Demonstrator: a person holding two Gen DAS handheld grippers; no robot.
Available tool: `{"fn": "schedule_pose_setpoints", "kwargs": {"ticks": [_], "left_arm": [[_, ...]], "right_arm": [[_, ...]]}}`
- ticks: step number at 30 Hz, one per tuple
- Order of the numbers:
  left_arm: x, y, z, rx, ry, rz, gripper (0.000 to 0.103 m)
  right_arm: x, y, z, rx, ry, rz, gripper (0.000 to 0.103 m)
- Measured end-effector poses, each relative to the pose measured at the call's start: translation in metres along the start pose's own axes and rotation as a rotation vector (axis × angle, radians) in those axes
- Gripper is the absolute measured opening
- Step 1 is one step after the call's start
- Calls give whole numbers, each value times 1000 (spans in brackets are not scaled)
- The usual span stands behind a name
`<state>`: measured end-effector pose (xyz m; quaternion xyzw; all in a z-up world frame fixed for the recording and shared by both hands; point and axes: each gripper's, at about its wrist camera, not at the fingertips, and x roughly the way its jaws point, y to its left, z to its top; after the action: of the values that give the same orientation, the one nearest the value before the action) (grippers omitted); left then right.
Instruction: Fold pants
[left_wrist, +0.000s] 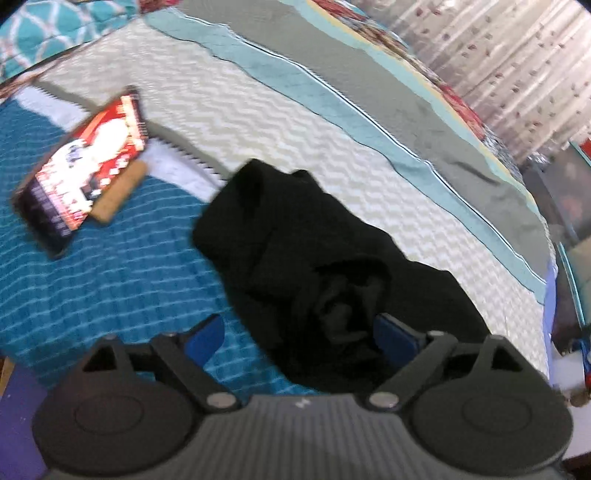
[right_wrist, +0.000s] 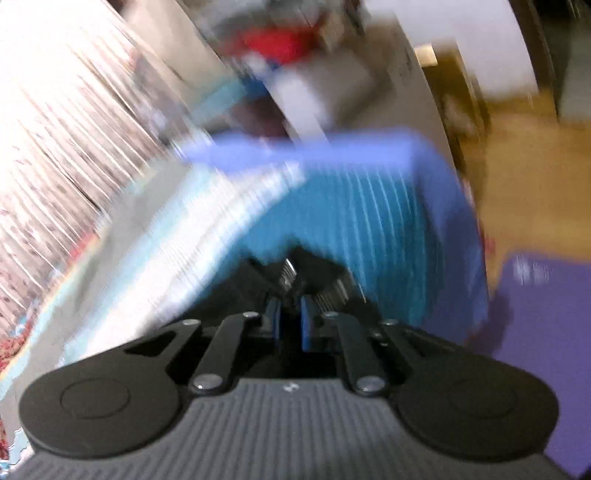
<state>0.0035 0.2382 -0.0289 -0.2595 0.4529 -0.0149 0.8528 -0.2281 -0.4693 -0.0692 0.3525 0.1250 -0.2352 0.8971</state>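
Observation:
The black pants (left_wrist: 306, 258) lie crumpled on the bed, across the teal quilt (left_wrist: 110, 288) and the white chevron blanket (left_wrist: 236, 110). My left gripper (left_wrist: 301, 334) hovers over their near end, open wide. Its right blue pad (left_wrist: 395, 338) is over the black cloth and its left pad (left_wrist: 207, 332) is over the quilt, neither pinching anything. The right wrist view is heavily blurred. There my right gripper (right_wrist: 291, 317) has its blue pads almost together, with dark pants fabric (right_wrist: 295, 275) bunched at the tips. The teal quilt (right_wrist: 369, 229) lies beyond.
A red, white and black book (left_wrist: 85, 166) lies on the quilt at the left, with a tan card under it. A grey sheet (left_wrist: 388, 92) and patterned curtain (left_wrist: 517, 55) run along the far side. The bed's corner, a wooden floor (right_wrist: 524, 177) and a purple mat (right_wrist: 546, 332) show on the right.

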Motion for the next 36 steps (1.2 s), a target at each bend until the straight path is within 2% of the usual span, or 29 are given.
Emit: {"fn": "schedule_pose_setpoints", "kwargs": {"ticks": [2,3,6,7,8,9,10,12,13,16,18,19,20,21,22,23,24,26,29,30,31,33,34,36], "left_arm": [[-2,2,0,8,-11,23,89],[-2,1,1,12,-16,33,89],[5,-5,8,21,-34,44,90],[10,-7,12,18,-34,68,91],[14,-9,17,12,-28,109,91],[19,-10,22,12,-25,132,92],[23,-9,24,14,-24,138,98],[34,-5,29,4,-13,166,102],[40,-2,31,-6,1,176,102],[63,8,36,-61,53,126,103],[86,15,39,-116,114,93,103],[95,18,39,-145,121,81,95],[99,19,39,-162,116,75,80],[102,19,39,-159,118,73,51],[101,15,39,-143,116,85,47],[92,9,38,-104,81,110,38],[83,3,38,-45,50,140,19],[66,3,41,12,6,186,19],[67,15,46,21,30,235,22],[75,18,45,22,51,254,26],[83,19,44,34,73,284,36],[89,13,39,98,64,389,59],[87,7,35,138,50,427,62],[75,-3,29,188,41,438,62]], "right_arm": [[-17,7,0,-48,-68,-3,13],[-16,4,-3,-54,-64,-28,13],[15,-32,-26,56,54,-161,13],[28,-49,-36,128,108,-184,16],[35,-65,-42,227,143,-172,19],[38,-82,-49,372,156,-140,30],[38,-95,-56,496,146,-116,52],[37,-101,-60,539,142,-72,83],[38,-99,-60,520,150,-49,84],[39,-92,-59,543,158,43,85],[51,-86,-55,570,195,35,85],[57,-85,-55,579,207,29,83],[61,-83,-55,585,213,12,74],[60,-81,-52,575,215,-12,45],[56,-75,-48,545,200,-32,36],[47,-67,-43,501,174,-33,28],[41,-59,-39,450,154,-37,25],[27,-38,-27,302,96,-47,23],[23,-23,-22,202,57,-63,22],[30,-25,-23,207,78,-83,22],[38,-29,-26,226,105,-114,22],[45,-37,-32,263,128,-143,22],[44,-37,-34,269,126,-146,22],[40,-33,-30,246,119,-140,22]]}}
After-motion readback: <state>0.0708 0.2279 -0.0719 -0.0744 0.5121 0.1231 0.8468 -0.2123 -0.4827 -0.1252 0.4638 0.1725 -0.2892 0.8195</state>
